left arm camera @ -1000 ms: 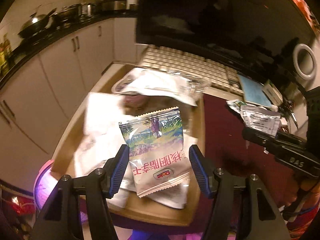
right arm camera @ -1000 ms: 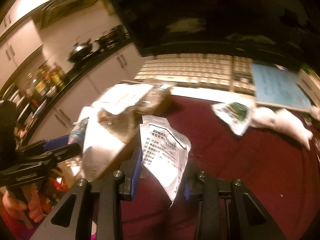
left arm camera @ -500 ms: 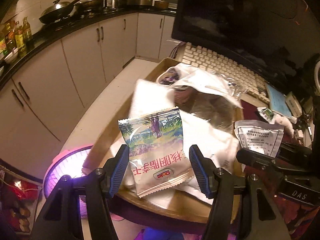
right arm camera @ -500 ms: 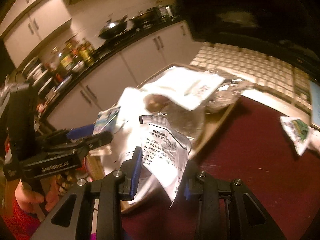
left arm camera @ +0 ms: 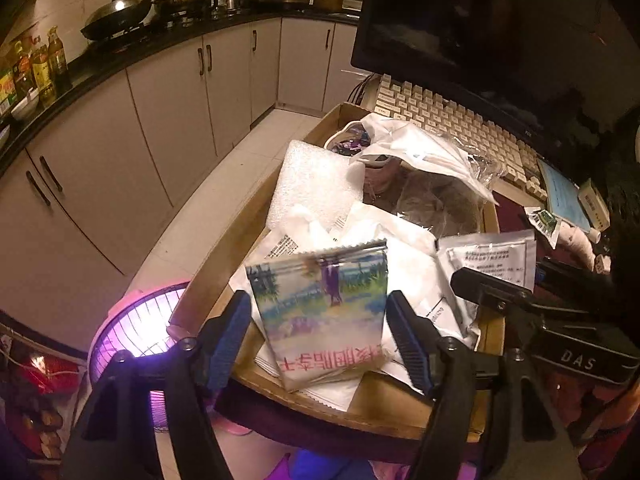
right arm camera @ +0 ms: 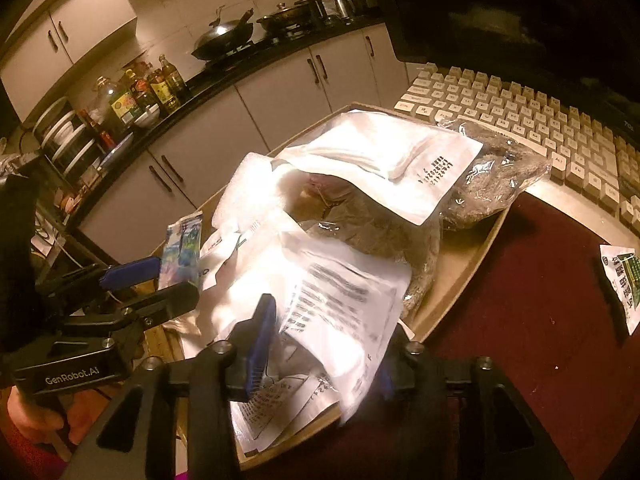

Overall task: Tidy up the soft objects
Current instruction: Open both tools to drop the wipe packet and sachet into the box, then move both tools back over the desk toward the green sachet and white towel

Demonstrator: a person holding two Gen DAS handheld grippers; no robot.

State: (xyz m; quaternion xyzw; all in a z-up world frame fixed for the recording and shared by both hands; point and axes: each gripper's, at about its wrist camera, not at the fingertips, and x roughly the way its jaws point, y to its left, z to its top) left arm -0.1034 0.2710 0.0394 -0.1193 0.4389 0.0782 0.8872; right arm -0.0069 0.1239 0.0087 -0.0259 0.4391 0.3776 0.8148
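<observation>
Two claws over a shallow brown cardboard tray (left arm camera: 224, 256) at the counter's left edge. Left claw (left arm camera: 318, 336): jaws opening, colourful printed snack packet (left arm camera: 320, 312) between them, pads apparently clear. Right claw (right arm camera: 320, 344): jaws opening, white printed sachet (right arm camera: 340, 300) blurred between them. Tray crowded: white foam sheet (left arm camera: 316, 184), clear bags. Beige keyboard (right arm camera: 520, 120) along far edge.

Tray (left arm camera: 224, 264) heaped with packets; bare red tabletop (right arm camera: 532, 300) to its right; keyboard (right arm camera: 532, 120) behind.
</observation>
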